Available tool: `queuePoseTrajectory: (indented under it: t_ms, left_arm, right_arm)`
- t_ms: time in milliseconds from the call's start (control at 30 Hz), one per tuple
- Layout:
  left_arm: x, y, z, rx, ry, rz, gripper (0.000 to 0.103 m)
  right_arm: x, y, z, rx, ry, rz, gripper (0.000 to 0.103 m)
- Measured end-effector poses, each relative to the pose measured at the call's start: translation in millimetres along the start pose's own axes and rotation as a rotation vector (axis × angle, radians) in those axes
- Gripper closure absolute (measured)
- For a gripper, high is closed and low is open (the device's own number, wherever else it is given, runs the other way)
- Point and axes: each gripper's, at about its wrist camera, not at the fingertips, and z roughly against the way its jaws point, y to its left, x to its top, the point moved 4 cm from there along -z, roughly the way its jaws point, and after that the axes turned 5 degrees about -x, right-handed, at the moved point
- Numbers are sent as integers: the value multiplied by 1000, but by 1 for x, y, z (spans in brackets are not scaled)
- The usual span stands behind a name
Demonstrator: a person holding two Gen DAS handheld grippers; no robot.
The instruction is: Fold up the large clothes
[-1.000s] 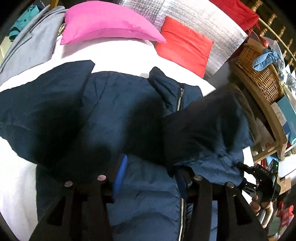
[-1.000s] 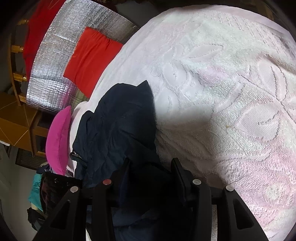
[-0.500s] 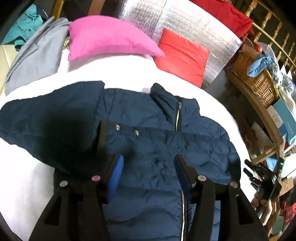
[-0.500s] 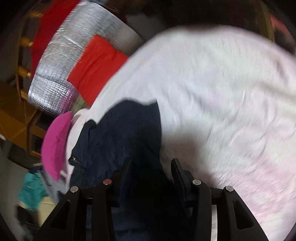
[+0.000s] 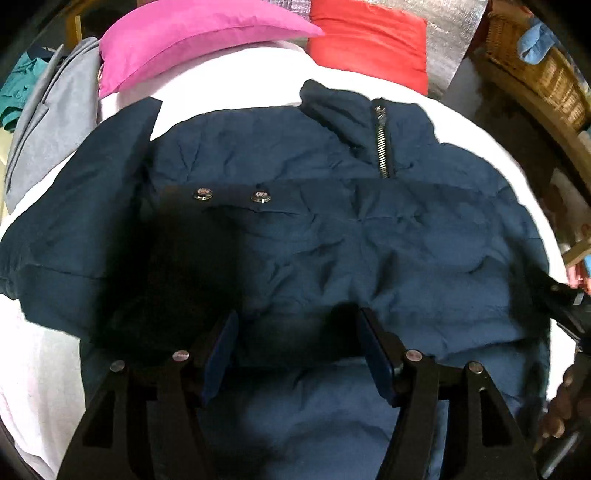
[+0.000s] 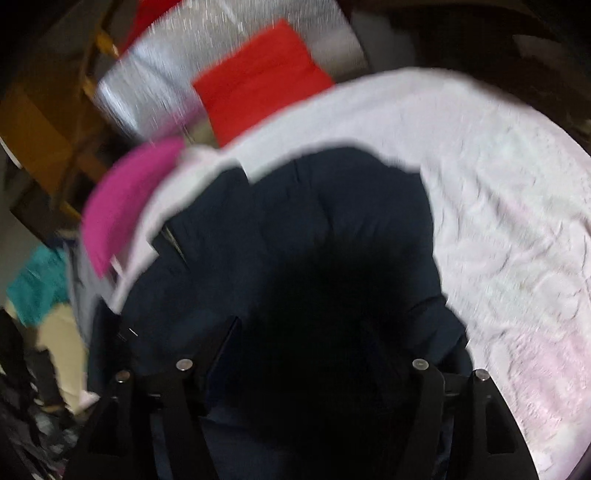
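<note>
A navy puffer jacket lies front up on the white bed cover, zip and collar at the far side. One sleeve is folded across its chest, its cuff with two snap buttons to the left. My left gripper hovers over the lower chest; its jaws are opening and nothing sits between the blue pads. In the blurred right wrist view, my right gripper hangs over the jacket's dark side; its jaws are opening and stand apart from the cloth. Its black tip shows at the jacket's right edge.
A pink pillow and a red pillow lie at the head of the bed, against a silver foil panel. Grey and teal clothes are piled at the left. A wicker basket stands on a wooden shelf at the right.
The raised sleeve came across the chest and now lies flat. The right gripper let go of it, widened and rolled. The left gripper widened and came closer to the jacket.
</note>
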Motion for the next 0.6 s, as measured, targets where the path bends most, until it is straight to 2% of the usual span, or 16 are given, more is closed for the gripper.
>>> queuePoseTrajectory:
  t_ms: [33, 100, 200, 267, 300, 367, 500, 600]
  left_arm:
    - [1, 1, 11, -29, -25, 4, 36]
    - [3, 2, 34, -68, -86, -6, 36]
    - [11, 13, 83, -100, -228, -15, 35]
    - [16, 41, 111, -88, -316, 36, 26]
    - [18, 63, 123, -79, -352, 91, 19]
    - [17, 102, 135, -69, -390, 198, 16]
    - [9, 188, 135, -69, -372, 465, 16]
    - [-8, 242, 117, -128, -350, 675, 16]
  right_arm:
    - [0, 3, 3, -9, -9, 16, 33]
    - [1, 3, 12, 37, -31, -3, 33]
    - [3, 0, 27, 80, -76, -32, 33]
    - [3, -1, 35, 93, -104, -35, 33]
    - [3, -1, 38, 101, -115, -37, 33]
    - [0, 2, 42, 116, -129, -34, 33]
    - [-2, 17, 45, 121, -142, -2, 31]
    - [-4, 23, 46, 123, -140, 21, 31]
